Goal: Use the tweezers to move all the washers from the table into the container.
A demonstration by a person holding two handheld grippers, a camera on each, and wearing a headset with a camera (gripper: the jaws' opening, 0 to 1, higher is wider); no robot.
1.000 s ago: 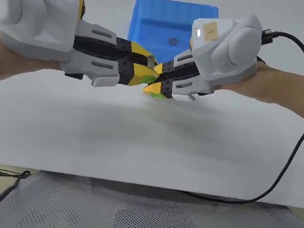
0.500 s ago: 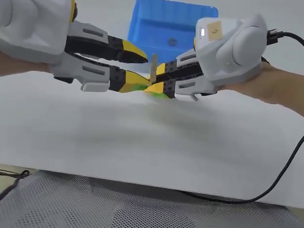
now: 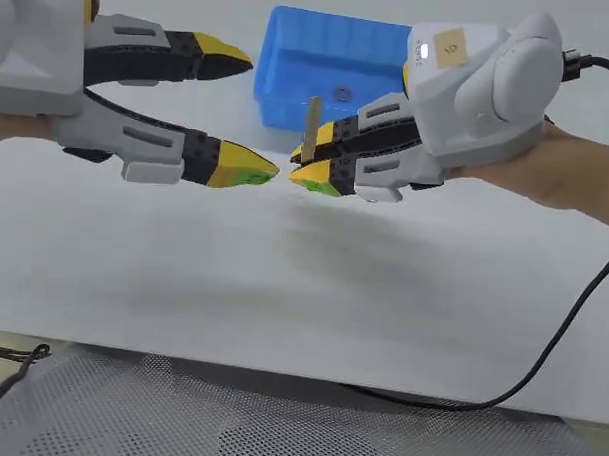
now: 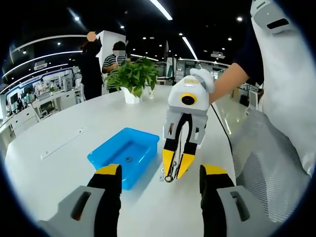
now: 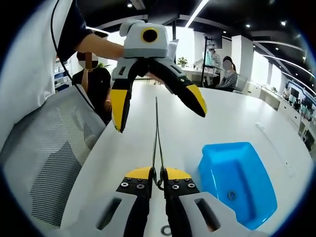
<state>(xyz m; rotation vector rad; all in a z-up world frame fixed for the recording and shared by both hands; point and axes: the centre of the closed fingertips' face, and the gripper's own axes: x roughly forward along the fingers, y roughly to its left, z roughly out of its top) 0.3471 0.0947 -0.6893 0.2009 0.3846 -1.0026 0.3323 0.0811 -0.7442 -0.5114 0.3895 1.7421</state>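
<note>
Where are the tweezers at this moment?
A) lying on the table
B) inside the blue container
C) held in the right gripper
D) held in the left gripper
C: the right gripper has its jaws shut on the tweezers, while the left gripper stands wide open and grips nothing.

Two grippers tip to tip over the table, container behind.

The left gripper (image 3: pixel 260 116) sits at left and the right gripper (image 3: pixel 299 164) at right, facing each other above the table (image 3: pixel 283 277), tips near but apart. The tweezers (image 3: pixel 311 123) stand up from between the right gripper's jaws. Behind them the container (image 3: pixel 289 87) rests on the table, with what looks like a washer (image 3: pixel 342 93) in it. A cable (image 3: pixel 572 317) hangs over the table's near edge at right.
</note>
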